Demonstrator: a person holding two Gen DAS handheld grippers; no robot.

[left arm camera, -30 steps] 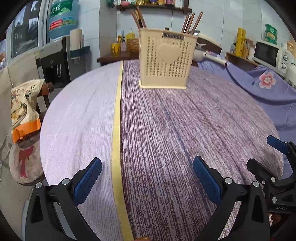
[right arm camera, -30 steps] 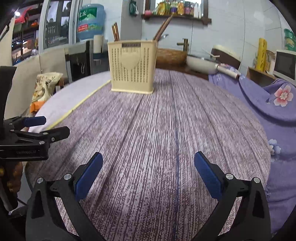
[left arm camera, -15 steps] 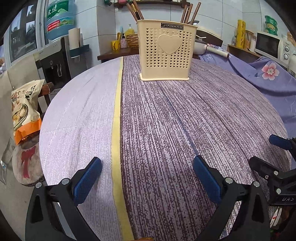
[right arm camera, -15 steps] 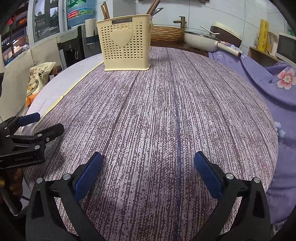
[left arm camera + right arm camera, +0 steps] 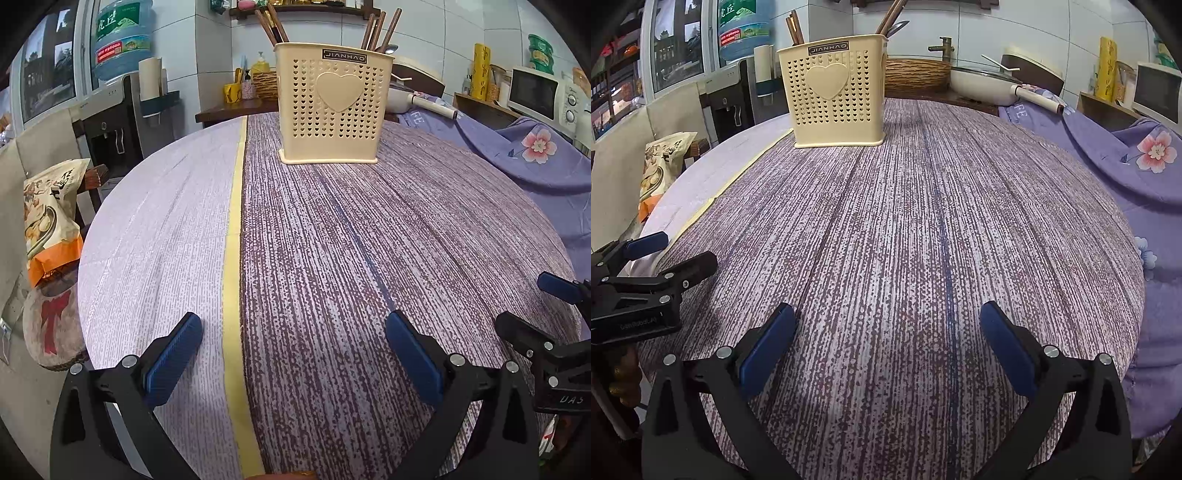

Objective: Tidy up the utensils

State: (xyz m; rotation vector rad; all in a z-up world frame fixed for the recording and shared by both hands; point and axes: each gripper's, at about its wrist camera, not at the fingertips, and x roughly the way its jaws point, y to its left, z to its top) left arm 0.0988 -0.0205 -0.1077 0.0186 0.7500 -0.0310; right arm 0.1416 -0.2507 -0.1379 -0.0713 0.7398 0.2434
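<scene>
Utensils (image 5: 380,27) stand already in the cream holder (image 5: 332,103); bench (image 5: 332,240) bare, left claw (image 5: 293,354) and right claw (image 5: 888,350) both spread, empty; seemingly nothing left.

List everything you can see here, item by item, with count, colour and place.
utensil holder: one, cream, far end of table
chopsticks: several, brown, standing in holder
tablecloth: one, purple streaked, on the round table
yellow stripe: one, along the cloth
snack bag: one, orange and white, left of table
water bottle: one, blue, back left
microwave: one, white, back right
left hand-held gripper: one, black, blue pads, open
right hand-held gripper: one, black, blue pads, open
</scene>
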